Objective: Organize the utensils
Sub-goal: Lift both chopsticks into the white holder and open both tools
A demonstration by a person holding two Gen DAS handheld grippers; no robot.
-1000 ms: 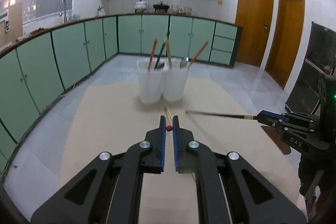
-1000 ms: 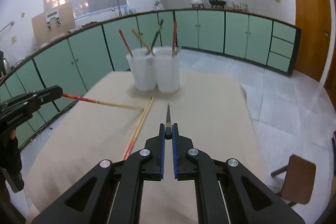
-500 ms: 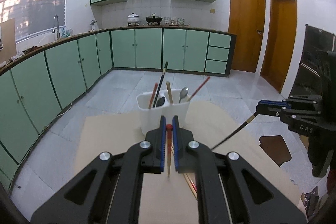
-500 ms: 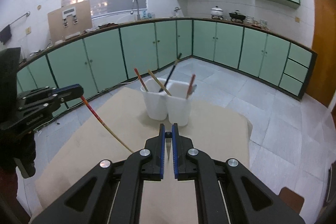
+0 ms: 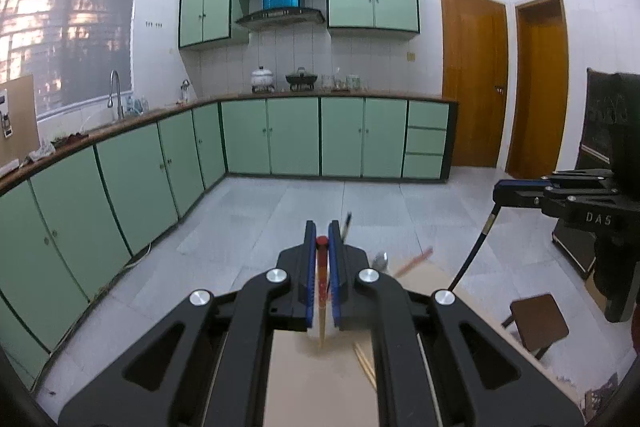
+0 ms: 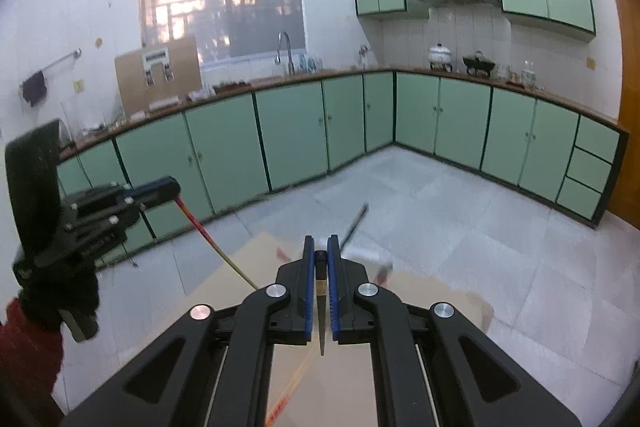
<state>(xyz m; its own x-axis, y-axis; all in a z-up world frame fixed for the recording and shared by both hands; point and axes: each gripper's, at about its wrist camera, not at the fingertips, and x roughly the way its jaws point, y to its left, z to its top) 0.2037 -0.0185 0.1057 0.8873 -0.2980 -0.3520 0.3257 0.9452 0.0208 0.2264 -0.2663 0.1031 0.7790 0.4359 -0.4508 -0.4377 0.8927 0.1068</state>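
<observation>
My left gripper (image 5: 321,241) is shut on a red-topped wooden chopstick (image 5: 321,291) that hangs point down above the table; the same gripper (image 6: 168,187) and chopstick (image 6: 208,239) show at left in the right wrist view. My right gripper (image 6: 320,253) is shut on a black chopstick (image 6: 321,307) that also hangs point down; it shows at right in the left wrist view (image 5: 500,193), with its chopstick (image 5: 474,247). The white holder cups are mostly hidden behind my fingers; only utensil tops (image 5: 380,261) stick out, blurred.
The beige table (image 5: 320,379) lies below, with loose wooden chopsticks (image 5: 366,363) on it. A brown stool (image 5: 538,323) stands at the right. Green kitchen cabinets (image 5: 280,139) line the far walls.
Both grippers have risen and tilted up, lifting their chopsticks from lying near the table to hanging point down. The cups have dropped out of sight behind my fingers.
</observation>
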